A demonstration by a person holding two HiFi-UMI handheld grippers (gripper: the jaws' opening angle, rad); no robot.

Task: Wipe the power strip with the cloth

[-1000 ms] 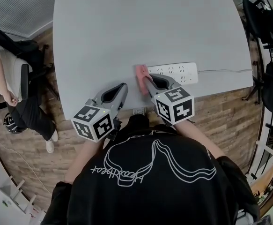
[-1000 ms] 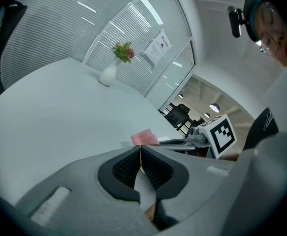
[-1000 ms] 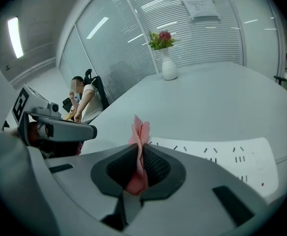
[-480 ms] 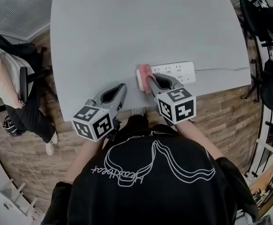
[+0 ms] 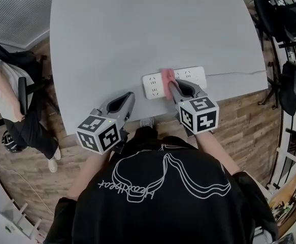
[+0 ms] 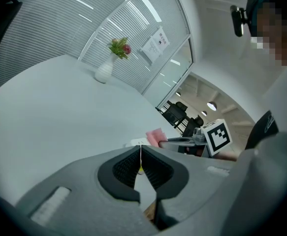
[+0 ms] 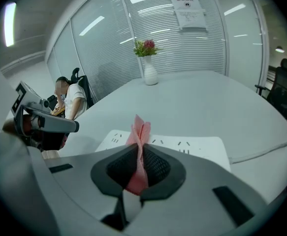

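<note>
The white power strip (image 5: 188, 75) lies near the front edge of the grey table (image 5: 137, 29). My right gripper (image 5: 170, 84) is shut on a folded pink cloth (image 5: 166, 76), which rests on the strip a little left of its middle. In the right gripper view the cloth (image 7: 139, 129) sticks up between the jaws over the strip (image 7: 197, 147). My left gripper (image 5: 131, 95) hovers over the table edge left of the strip, shut, with nothing in it. In the left gripper view the strip's end (image 6: 135, 143) and the cloth (image 6: 156, 136) show just beyond its jaws.
The strip's white cable (image 5: 234, 73) runs right along the table to its edge. A white vase with flowers (image 7: 149, 71) stands at the far end of the table. A seated person (image 5: 3, 98) is at the left, and black chairs (image 5: 285, 29) at the right.
My right gripper has slid the cloth to the right, from the strip's left end onto its top near the middle. The left gripper has stayed where it was.
</note>
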